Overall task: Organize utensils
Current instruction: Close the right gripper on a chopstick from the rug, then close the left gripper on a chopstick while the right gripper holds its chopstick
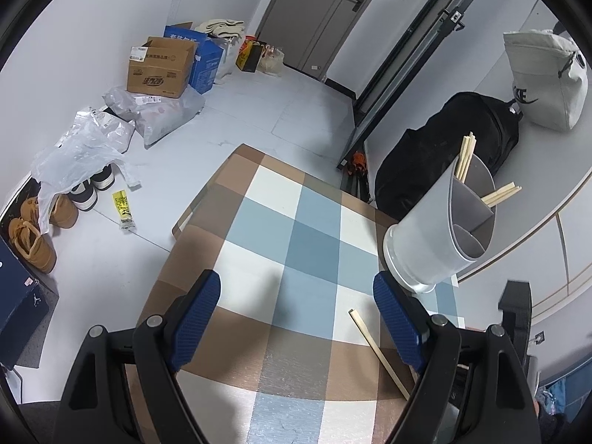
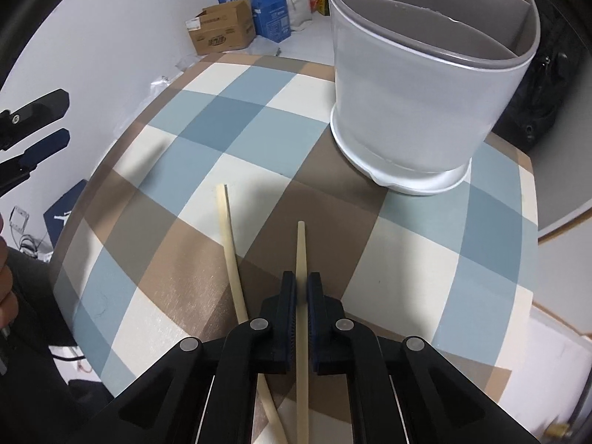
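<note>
A pale grey utensil holder point(image 1: 436, 236) point(image 2: 425, 103) with inner dividers stands on the checked table point(image 1: 281, 218) point(image 2: 229, 118). Several wooden chopsticks point(image 1: 466, 155) lean out of its compartments. My right gripper point(image 2: 301, 285) points steeply down and is shut on one wooden chopstick point(image 2: 300, 251), whose tip sticks out ahead of the pads. A second chopstick point(image 2: 231, 251) point(image 1: 377, 351) lies flat on the cloth just to its left. My left gripper point(image 1: 296, 281) hovers over the table with its blue pads wide open and nothing between them, the holder just beyond its right finger.
On the floor past the table's far edge lie cardboard boxes point(image 1: 159, 66), plastic bags point(image 1: 85, 148) and shoes point(image 1: 37, 229). A black backpack point(image 1: 436, 155) and a white bag point(image 1: 547, 77) sit behind the holder. A person's hand point(image 2: 5, 288) shows at the left edge.
</note>
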